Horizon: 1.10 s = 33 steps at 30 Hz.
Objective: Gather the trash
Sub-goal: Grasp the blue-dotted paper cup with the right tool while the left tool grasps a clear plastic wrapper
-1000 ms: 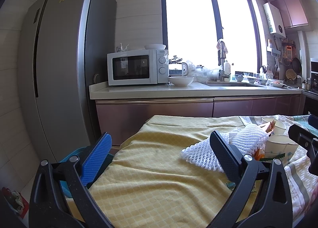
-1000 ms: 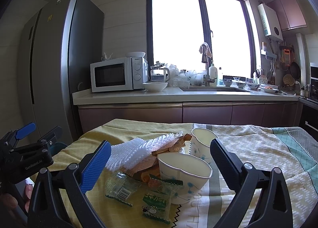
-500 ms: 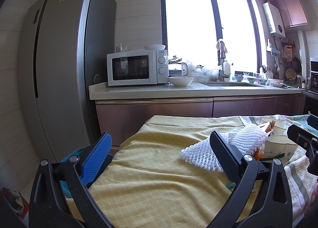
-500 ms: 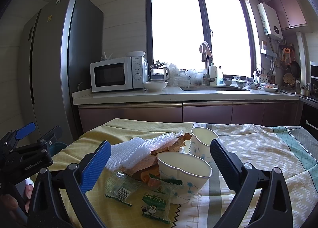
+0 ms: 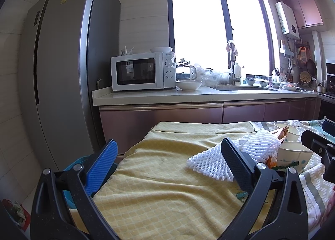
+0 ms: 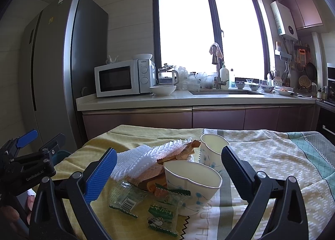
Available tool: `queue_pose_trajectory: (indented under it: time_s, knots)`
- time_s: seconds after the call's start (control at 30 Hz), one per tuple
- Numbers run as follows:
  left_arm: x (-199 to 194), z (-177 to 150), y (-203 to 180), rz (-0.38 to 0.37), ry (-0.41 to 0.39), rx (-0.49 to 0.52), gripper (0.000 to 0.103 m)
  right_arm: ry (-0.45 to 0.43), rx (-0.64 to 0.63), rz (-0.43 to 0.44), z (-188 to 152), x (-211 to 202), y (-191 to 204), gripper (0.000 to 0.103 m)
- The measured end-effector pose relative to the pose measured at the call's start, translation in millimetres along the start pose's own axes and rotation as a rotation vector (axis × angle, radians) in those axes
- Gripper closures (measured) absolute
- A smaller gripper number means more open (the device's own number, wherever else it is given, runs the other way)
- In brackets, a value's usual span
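A heap of trash lies on the yellow tablecloth (image 6: 272,156): white foam netting (image 6: 142,158), a brown wrapper (image 6: 184,152), two paper cups (image 6: 192,179) (image 6: 211,148) and clear and green snack wrappers (image 6: 125,198) (image 6: 161,212). My right gripper (image 6: 167,173) is open, its fingers straddling the near cup and wrappers from just above. My left gripper (image 5: 167,158) is open over bare yellow cloth (image 5: 159,177), with the foam netting (image 5: 211,162) and cups (image 5: 293,154) by its right finger. The left gripper (image 6: 31,156) also shows at the left edge of the right wrist view.
A blue bin (image 5: 73,168) sits on the floor left of the table, partly hidden by my left finger. Behind the table runs a counter (image 6: 188,99) with a microwave (image 6: 123,78), bowl and sink. A tall fridge (image 5: 62,72) stands at left.
Both grippers have barely shifted; the views are almost the same. Nothing has been picked up or moved.
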<state>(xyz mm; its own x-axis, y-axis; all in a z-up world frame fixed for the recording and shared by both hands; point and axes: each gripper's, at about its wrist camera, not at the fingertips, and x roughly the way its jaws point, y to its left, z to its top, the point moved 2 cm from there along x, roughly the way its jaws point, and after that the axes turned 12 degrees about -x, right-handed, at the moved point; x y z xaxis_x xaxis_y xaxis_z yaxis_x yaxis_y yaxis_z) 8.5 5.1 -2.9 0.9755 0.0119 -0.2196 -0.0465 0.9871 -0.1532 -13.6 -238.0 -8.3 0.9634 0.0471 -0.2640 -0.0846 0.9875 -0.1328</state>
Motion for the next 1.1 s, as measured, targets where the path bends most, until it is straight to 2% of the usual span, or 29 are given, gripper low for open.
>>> queue_pose_trajectory:
  time_s: [0.33, 0.47, 0.77, 0.9, 0.93, 1.0, 1.1]
  knots:
    - [9, -8, -7, -0.025, 0.031, 0.024, 0.006, 0.03, 0.022, 0.001, -5, 7, -12, 0.007]
    - [13, -13, -15, -0.065, 0.066, 0.041, 0.006, 0.052, 0.024, -0.003, -10, 12, -20, 0.007]
    - [31, -40, -47, -0.226, 0.221, 0.108, 0.006, 0.117, 0.058, 0.006, -28, 21, -40, 0.007]
    - [41, -59, -64, -0.322, 0.329, 0.128, 0.006, 0.143, 0.056, 0.039, -33, 26, -41, 0.008]
    - [44, -63, -67, -0.342, 0.356, 0.13, 0.007, 0.152, 0.057, 0.049, -34, 28, -41, 0.01]
    - [50, -71, -72, -0.364, 0.406, 0.129, 0.016, 0.17, 0.062, 0.074, -37, 33, -41, 0.015]
    - [61, -81, -77, -0.399, 0.479, 0.115, 0.024, 0.195, 0.073, 0.113, -42, 40, -42, 0.028]
